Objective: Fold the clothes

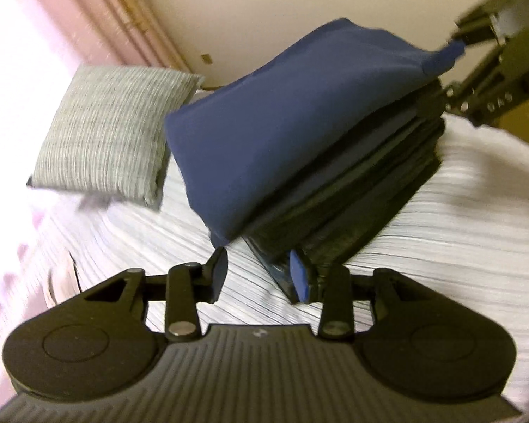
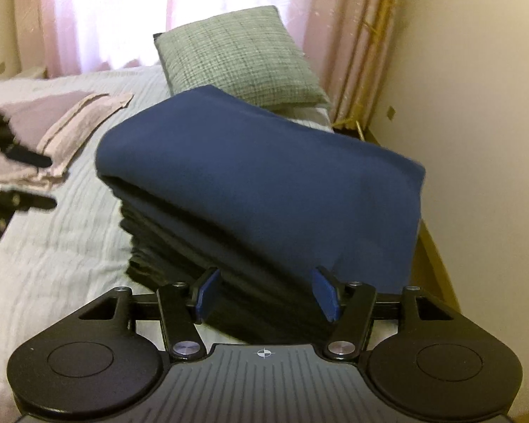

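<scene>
We see the left gripper [image 1: 261, 275] with its jaws spread apart and nothing between them; its right finger [image 1: 301, 275] sits just beside the near bottom corner of the stack of folded clothes [image 1: 352, 190], though motion blur leaves us unsure whether it touches. The right gripper [image 2: 268, 294] also has its jaws released wide, straddling the near edge of the stack without clamping it, its blue pads [image 2: 323, 294] clear of the cloth as far as we can judge. On top of the dark stack lies a folded navy garment [image 2: 257, 176], draped over the edge toward the right gripper. The stack rests on the bed [image 1: 458, 211], covered with a pale striped spread. Beyond it a grey-green woven cushion [image 2: 236, 56] leans near the pink curtains [image 2: 123, 10], and a pile of folded pinkish and mauve clothes [image 2: 70, 123] lies well apart on the bed's far side.
</scene>
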